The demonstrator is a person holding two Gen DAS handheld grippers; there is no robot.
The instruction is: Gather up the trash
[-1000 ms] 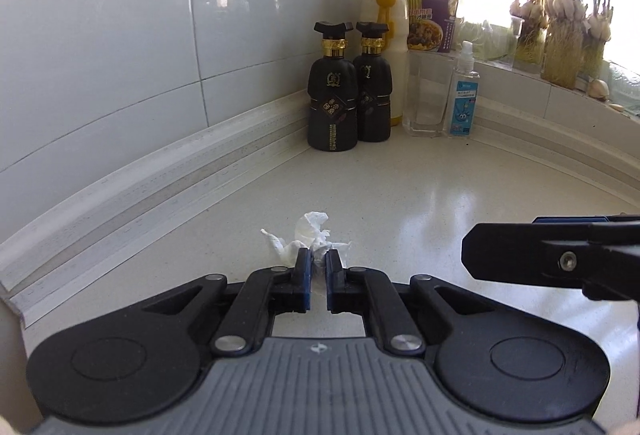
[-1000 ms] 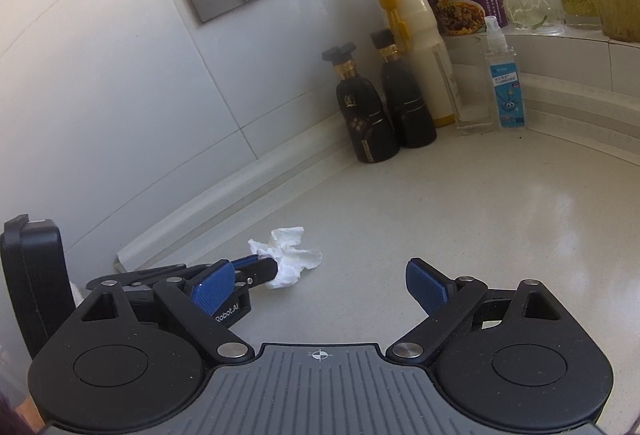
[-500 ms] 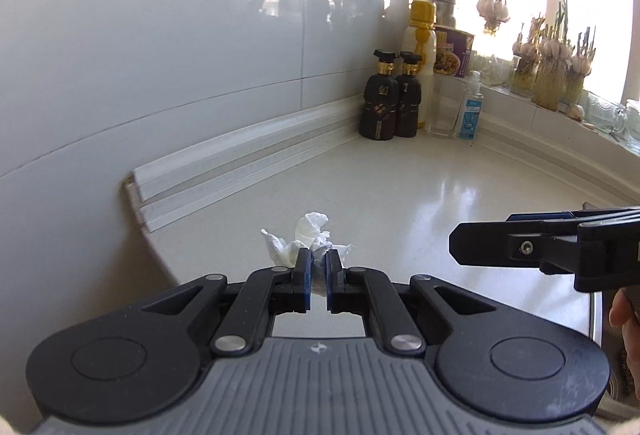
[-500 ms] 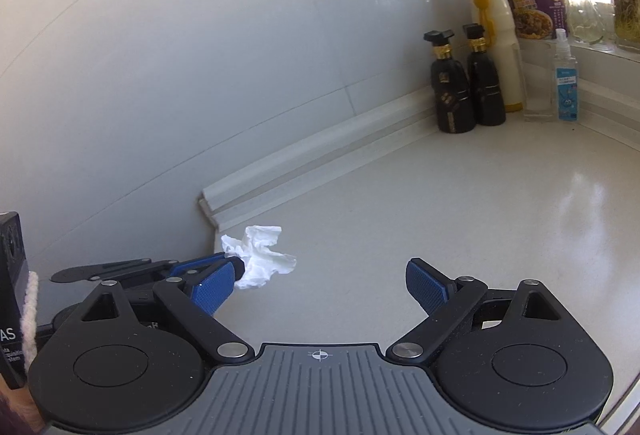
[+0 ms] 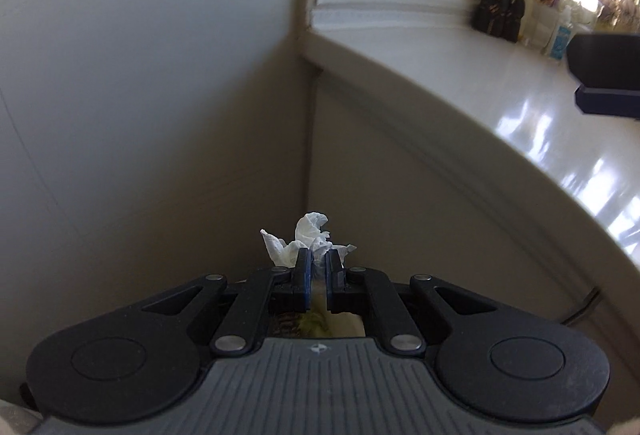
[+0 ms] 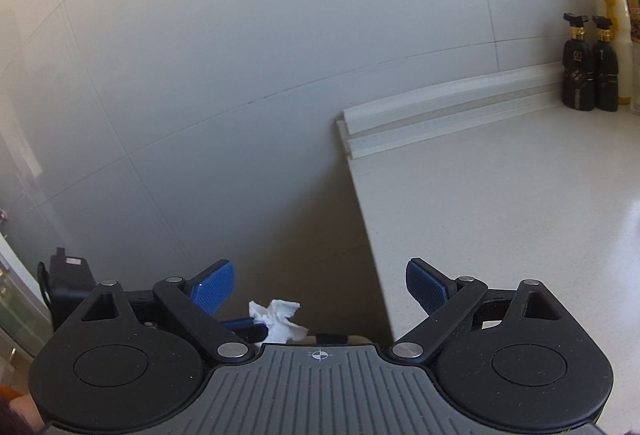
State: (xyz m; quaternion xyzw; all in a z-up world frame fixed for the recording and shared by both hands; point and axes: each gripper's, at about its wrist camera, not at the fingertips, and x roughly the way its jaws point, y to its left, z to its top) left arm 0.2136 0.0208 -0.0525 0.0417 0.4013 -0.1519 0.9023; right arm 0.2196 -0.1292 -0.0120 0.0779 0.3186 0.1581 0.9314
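Gripping tissue [image 5: 305,244], L gripper [image 5: 316,271] past counter edge [image 5: 404,107].

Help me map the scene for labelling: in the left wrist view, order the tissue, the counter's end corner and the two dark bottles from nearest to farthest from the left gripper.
1. tissue, pinched in the left gripper.
2. counter's end corner, ahead, higher up.
3. dark bottles, far upper right by the wall.
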